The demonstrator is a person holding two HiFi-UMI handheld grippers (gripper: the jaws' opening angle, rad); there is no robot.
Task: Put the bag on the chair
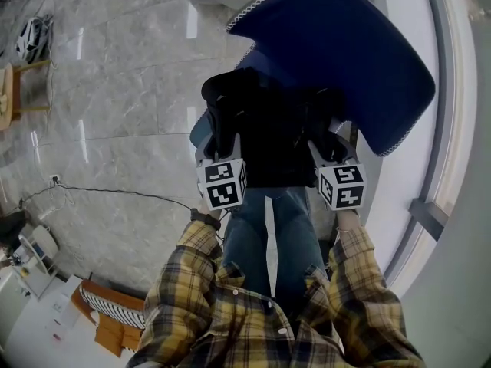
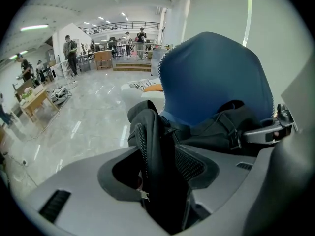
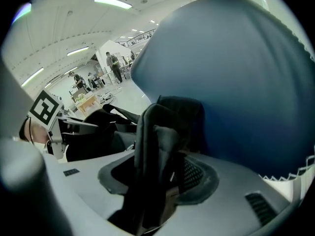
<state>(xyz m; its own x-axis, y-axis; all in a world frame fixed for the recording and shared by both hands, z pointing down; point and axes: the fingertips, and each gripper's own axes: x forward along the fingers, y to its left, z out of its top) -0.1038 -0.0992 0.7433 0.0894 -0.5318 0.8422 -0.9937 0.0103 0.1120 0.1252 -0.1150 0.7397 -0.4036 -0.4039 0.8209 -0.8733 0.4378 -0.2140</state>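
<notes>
A black bag (image 1: 268, 133) lies on the seat of the blue chair (image 1: 345, 44), against its backrest. My left gripper (image 1: 222, 140) reaches into the bag's left end and my right gripper (image 1: 331, 140) into its right end. In the left gripper view a zippered fold of the bag (image 2: 152, 146) stands upright between the jaws of the left gripper (image 2: 157, 176), with a dark gap at the fold's left. In the right gripper view a black strap fold (image 3: 157, 141) rises between the jaws of the right gripper (image 3: 157, 181), also loose on one side. Both grippers are open.
Polished marble floor (image 1: 115, 90) spreads to the left, crossed by a thin cable (image 1: 115, 192). A window frame (image 1: 453, 129) runs close along the chair's right. Wooden furniture (image 1: 11, 90) stands far left. Several people (image 2: 69, 48) stand in the distant hall.
</notes>
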